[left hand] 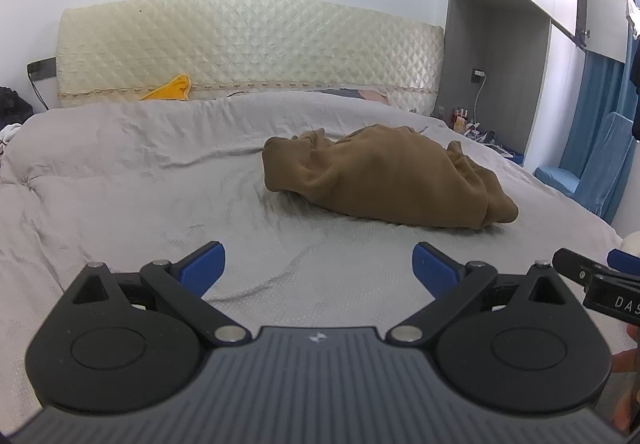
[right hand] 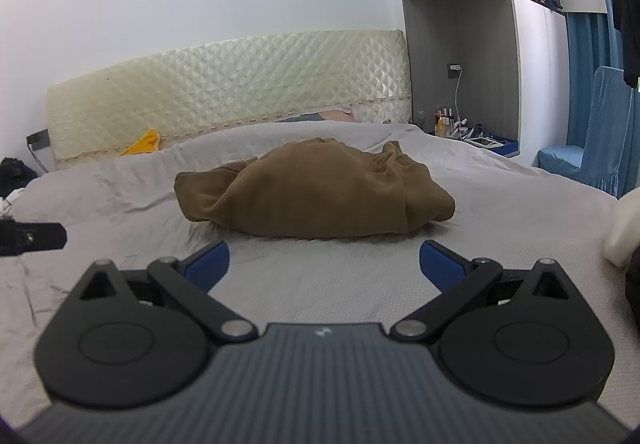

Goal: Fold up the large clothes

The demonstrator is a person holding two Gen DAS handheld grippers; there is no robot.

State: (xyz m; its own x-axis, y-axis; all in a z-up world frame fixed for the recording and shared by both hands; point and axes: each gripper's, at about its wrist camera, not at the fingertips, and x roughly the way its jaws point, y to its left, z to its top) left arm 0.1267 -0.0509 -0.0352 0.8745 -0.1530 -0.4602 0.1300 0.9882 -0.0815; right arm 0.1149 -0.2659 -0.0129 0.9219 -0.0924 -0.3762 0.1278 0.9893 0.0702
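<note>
A brown garment (left hand: 392,176) lies crumpled in a heap on the grey bedspread (left hand: 140,180), right of the middle in the left wrist view. My left gripper (left hand: 319,266) hovers open over the bedspread, short of the heap, with nothing between its blue pads. In the right wrist view the same brown garment (right hand: 316,190) sits straight ahead, just beyond my right gripper (right hand: 324,264), whose jaws stand wide open and empty over the bedspread (right hand: 320,284). Each gripper's black body shows at the edge of the other's view.
A cream quilted headboard (left hand: 248,44) runs along the far side, with a yellow cloth (left hand: 172,88) at its foot. A bedside shelf with small bottles (right hand: 444,122) and a blue covered chair (right hand: 592,148) stand to the right. A white object (right hand: 624,228) sits at the right edge.
</note>
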